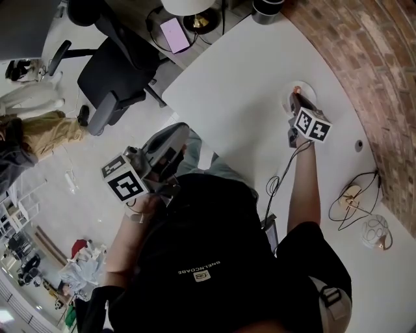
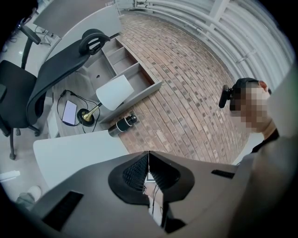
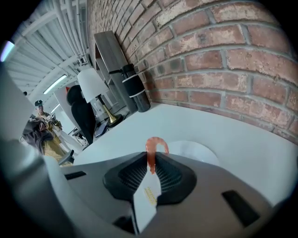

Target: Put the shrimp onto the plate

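A curled orange-red shrimp (image 3: 154, 148) is pinched between the jaws of my right gripper (image 3: 152, 161), which is shut on it. The shrimp hangs just over the near rim of a small white plate (image 3: 198, 152) on the white table. In the head view the right gripper (image 1: 296, 104) reaches to the plate (image 1: 312, 90) close to the brick wall. My left gripper (image 1: 170, 144) is held off the table's edge by the person's body. Its jaws are shut with nothing between them, as the left gripper view (image 2: 149, 160) shows.
A lamp (image 1: 190, 8), a black bottle (image 1: 266, 9) and a phone (image 1: 174, 34) sit at the table's far end. Cables (image 1: 352, 198) and a small white object (image 1: 376, 231) lie at the right near the brick wall (image 1: 364, 58). An office chair (image 1: 116, 71) stands on the floor at the left.
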A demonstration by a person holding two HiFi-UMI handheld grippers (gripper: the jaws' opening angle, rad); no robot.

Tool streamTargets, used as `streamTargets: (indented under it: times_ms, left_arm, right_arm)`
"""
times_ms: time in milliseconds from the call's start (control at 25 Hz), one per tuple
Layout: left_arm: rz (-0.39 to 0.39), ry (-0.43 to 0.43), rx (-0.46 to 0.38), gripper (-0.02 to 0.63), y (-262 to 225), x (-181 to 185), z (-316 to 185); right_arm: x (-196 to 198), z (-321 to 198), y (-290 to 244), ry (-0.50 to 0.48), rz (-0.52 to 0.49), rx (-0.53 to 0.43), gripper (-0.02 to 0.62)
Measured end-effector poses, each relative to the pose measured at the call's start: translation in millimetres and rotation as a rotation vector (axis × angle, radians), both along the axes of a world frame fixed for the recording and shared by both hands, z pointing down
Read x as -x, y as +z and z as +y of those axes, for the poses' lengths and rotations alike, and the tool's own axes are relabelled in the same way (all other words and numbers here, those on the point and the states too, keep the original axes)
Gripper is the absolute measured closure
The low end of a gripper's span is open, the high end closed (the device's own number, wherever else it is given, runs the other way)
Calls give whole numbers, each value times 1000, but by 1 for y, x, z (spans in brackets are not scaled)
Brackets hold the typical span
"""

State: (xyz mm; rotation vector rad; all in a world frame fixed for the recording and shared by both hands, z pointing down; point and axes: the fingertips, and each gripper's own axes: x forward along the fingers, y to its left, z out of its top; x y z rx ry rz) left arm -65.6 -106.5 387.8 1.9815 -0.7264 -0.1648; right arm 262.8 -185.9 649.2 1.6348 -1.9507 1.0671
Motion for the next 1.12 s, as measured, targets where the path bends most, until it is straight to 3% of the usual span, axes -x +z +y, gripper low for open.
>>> streamTargets:
  times_ms: [720, 1120]
  left_arm:
    - [-22, -36, 24, 601, 6, 8, 10]
    - [-28, -59, 36, 601, 11, 15, 11]
  right_arm:
    - [0, -4, 49, -84, 59, 138, 540]
    - [2, -7, 52, -88, 64, 152, 540]
